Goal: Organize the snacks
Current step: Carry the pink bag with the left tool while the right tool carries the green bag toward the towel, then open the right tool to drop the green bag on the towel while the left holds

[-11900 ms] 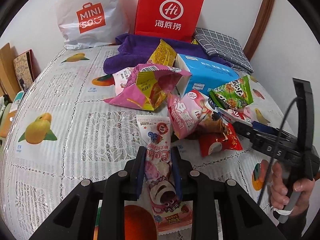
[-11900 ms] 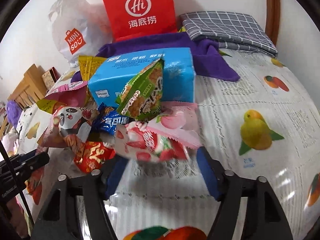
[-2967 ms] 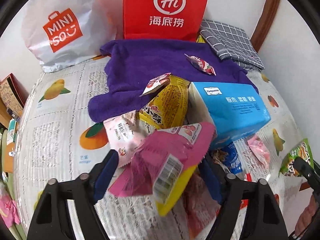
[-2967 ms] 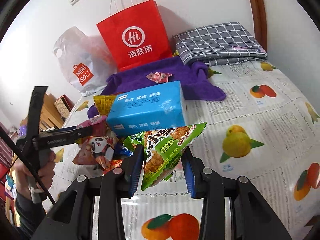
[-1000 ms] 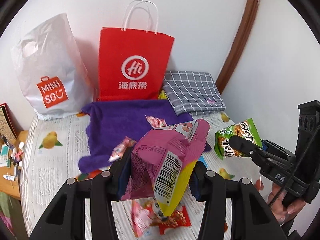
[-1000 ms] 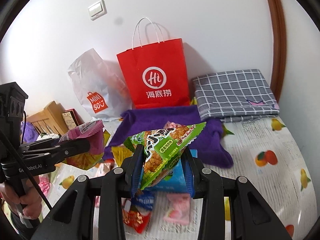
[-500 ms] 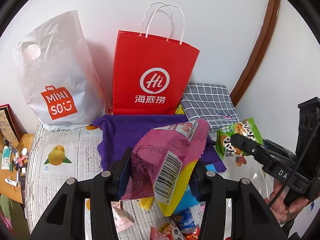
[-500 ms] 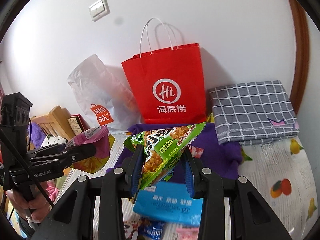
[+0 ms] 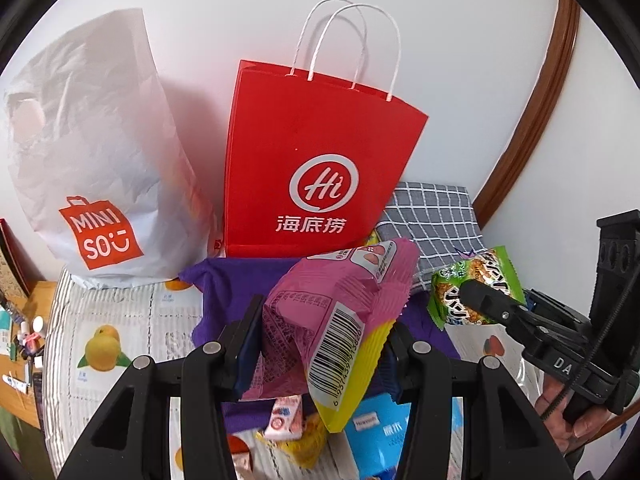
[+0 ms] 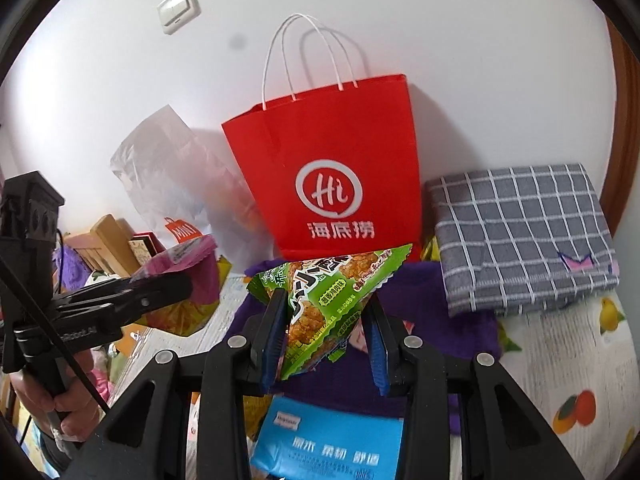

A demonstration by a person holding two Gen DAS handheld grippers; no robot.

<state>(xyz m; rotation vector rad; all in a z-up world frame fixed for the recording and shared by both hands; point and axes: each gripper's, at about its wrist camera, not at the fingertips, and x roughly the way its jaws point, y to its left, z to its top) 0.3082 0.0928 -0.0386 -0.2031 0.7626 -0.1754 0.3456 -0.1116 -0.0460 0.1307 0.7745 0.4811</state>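
My left gripper [image 9: 320,344] is shut on a pink and yellow snack bag [image 9: 332,320], held in the air in front of the red paper bag [image 9: 320,168]. My right gripper [image 10: 326,332] is shut on a green triangular snack pack [image 10: 328,300], also lifted, just below the red paper bag [image 10: 336,168]. In the left wrist view the right gripper [image 9: 472,300] and its green pack [image 9: 476,288] hang at the right. In the right wrist view the left gripper [image 10: 176,284] with the pink bag [image 10: 188,272] shows at the left.
A white plastic shopping bag [image 9: 92,172] leans beside the red one against the wall. A purple towel [image 9: 232,288] and a grey checked cloth [image 10: 520,232] lie below. A blue box [image 10: 332,444] and small snack packets [image 9: 286,420] rest on the fruit-print tablecloth [image 9: 104,320].
Both grippers have carried their snacks closer to the red paper bag, which now looms larger in both views. The loose snacks on the table have slid down out of sight.
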